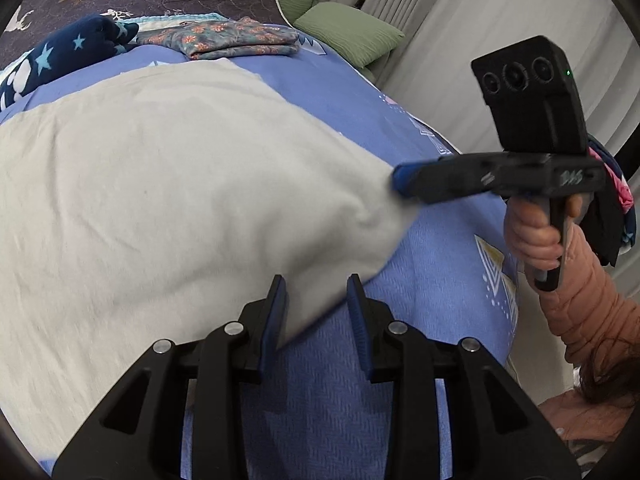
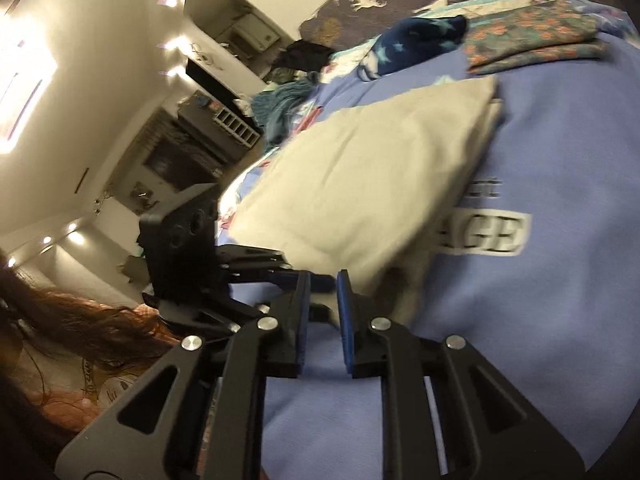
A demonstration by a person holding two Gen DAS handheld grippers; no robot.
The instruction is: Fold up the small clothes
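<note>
blue sheet (image 2: pixel 560 160), "AGE" label (image 2: pixel 494 236) (partly hidden)

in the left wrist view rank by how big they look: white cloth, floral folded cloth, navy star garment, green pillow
1. white cloth, by far the largest
2. floral folded cloth
3. green pillow and navy star garment look alike; the garment is partly hidden, so unranked

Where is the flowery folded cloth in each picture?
Left wrist view: the flowery cloth lies top centre, beyond the white cloth.
Right wrist view: flowery cloth at top right, again past the white cloth.
Shared landmark: the dark blue star garment just left of it.
</note>
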